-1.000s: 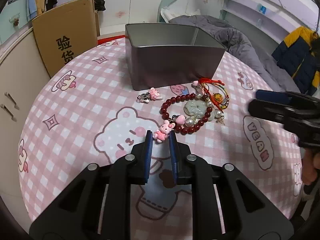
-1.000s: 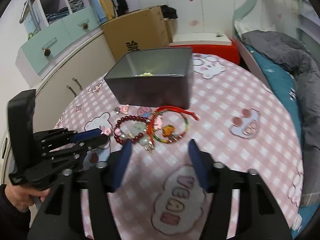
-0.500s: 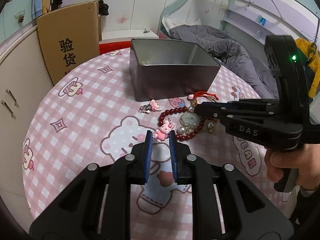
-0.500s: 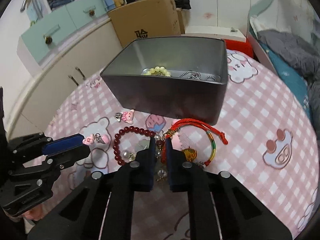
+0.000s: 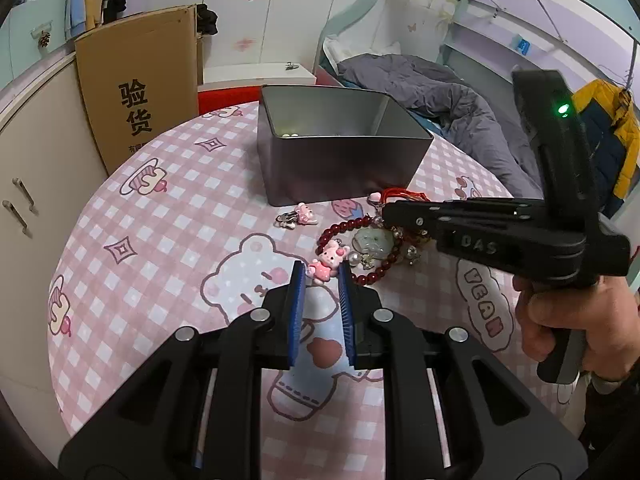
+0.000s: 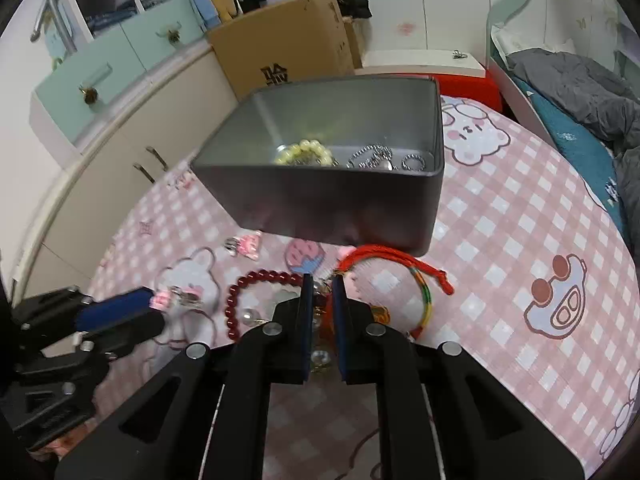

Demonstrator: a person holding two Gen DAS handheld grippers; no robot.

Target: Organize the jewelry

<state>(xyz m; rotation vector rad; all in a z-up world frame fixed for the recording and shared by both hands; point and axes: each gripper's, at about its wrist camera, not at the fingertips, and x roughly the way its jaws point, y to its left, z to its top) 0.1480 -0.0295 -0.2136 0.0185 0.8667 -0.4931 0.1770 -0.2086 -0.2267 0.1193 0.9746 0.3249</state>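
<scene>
Your left tongs [image 5: 322, 276] pinch the small pink bunny charm [image 5: 325, 261] just above the pink checked tablecloth [image 5: 168, 216]. Your right tongs [image 6: 320, 286], just drawn nearly together, grip the red woven cord bracelet [image 6: 400, 268] before the grey metal tin [image 6: 320, 204]. You're mid-pickup: next, lift both clear and carry them over the tin's rim.
</scene>
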